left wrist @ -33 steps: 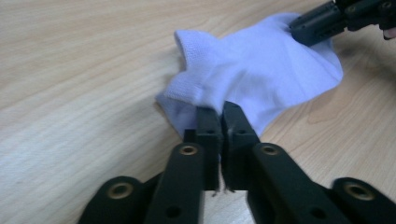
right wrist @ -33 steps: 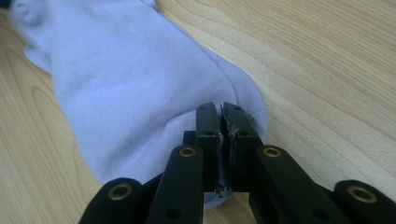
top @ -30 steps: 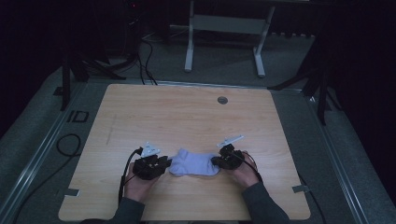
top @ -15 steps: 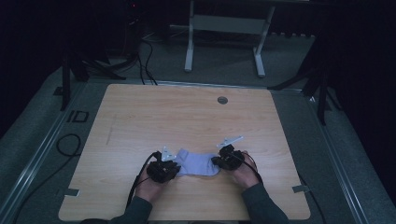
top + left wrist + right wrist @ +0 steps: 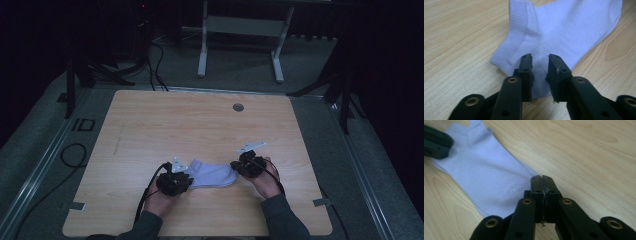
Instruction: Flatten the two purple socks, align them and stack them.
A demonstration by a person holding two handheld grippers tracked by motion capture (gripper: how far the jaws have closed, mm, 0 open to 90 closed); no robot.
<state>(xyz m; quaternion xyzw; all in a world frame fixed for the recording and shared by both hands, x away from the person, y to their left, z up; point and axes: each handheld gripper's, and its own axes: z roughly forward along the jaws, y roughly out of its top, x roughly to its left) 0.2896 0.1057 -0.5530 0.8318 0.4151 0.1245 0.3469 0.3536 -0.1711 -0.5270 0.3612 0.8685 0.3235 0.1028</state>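
High view: fixed above the person's side, faced forward and down, far enough back to take in the whole table (image 5: pixel 200 120) plus floor beyond. Left gripper view: rode low, looked along its own jaws, very close to the white sock (image 5: pixel 564 27) filling the upper frame. Right gripper view: equally close, jaws at lower centre, sock (image 5: pixel 481 175) at upper left. All three shared the sock (image 5: pixel 212 174) and surrounding wood.

Your pale lilac ankle sock (image 5: pixel 212 174) lies flat on its side, lower centre of the high view, ribbed cuff at left
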